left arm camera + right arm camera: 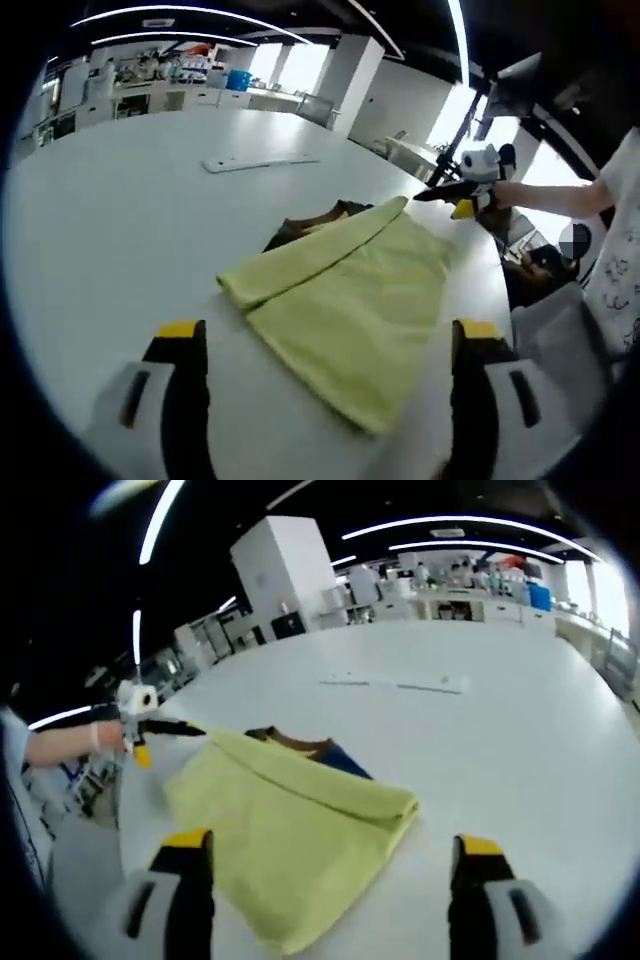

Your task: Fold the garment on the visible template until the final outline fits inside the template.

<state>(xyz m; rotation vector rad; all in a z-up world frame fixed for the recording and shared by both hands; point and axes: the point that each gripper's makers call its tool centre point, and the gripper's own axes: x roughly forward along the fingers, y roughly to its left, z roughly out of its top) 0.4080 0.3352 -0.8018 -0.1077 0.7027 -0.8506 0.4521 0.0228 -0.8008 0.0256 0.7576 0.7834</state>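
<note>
1. Left gripper view: left tongs nearest the lens, yellow-tipped jaws spread wide, nothing between them, hovering over the near edge of the yellow garment.
2. Right gripper view: right tongs likewise spread and empty, above the garment.
3. Garment lies flat on the white desk, one side folded over into a long doubled band along its edge.
4. Dark brown/blue piece pokes out from under the garment's far edge; mostly covered, can't tell if it's the template or more cloth. Its outline is hidden, so fit can't be judged.
5. In the left gripper view the other tongs sit at the garment's far corner; jaws look close together, but I can't tell whether they touch the cloth. The right gripper view shows the other tongs by the corner, held by a hand.
6. Flat white strip lies well apart on the desk, blurry.
7. Room: open lab, ceiling light strips, white column, shelves and counters at the back. The left gripper view adds bright windows.
</note>
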